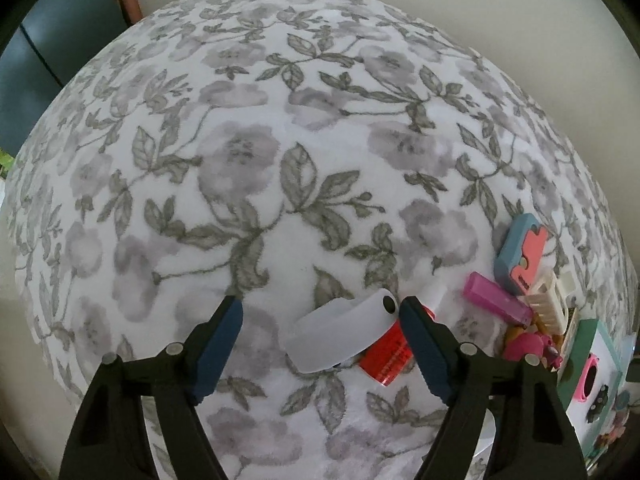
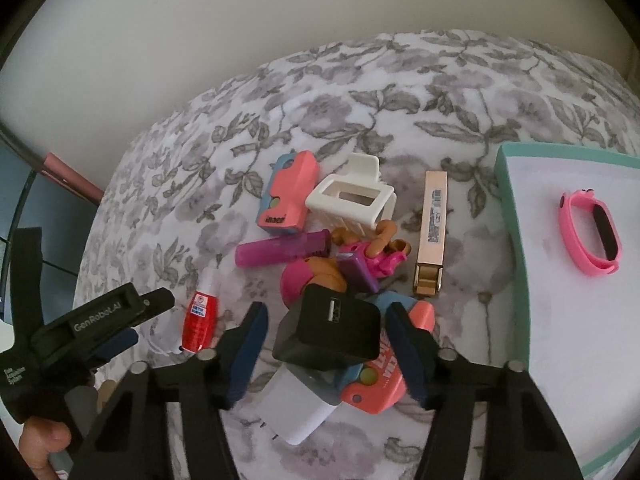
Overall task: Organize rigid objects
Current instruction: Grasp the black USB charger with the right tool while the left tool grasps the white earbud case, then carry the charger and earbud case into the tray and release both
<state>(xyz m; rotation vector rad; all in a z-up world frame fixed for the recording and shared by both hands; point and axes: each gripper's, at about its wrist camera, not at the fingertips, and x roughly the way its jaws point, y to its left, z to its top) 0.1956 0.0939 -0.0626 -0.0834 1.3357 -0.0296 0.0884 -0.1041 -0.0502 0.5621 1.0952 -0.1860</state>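
Straddling black charger block point(image 2: 330, 330) with right gripper point(image 2: 326, 344), pads not touching | left gripper point(image 1: 320, 344) open around white curved piece point(image 1: 340, 334) | charger probably hard, slick: pinch flat sides

The right gripper point(image 2: 324, 344) straddles a black charger point(image 2: 332, 330) on the floral cloth point(image 2: 400, 92), pads apart.

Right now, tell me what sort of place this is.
Probably a bedroom: a soft floral blanket like a bedspread runs up to a plain wall, with small toys and a white hair clip piled on it.
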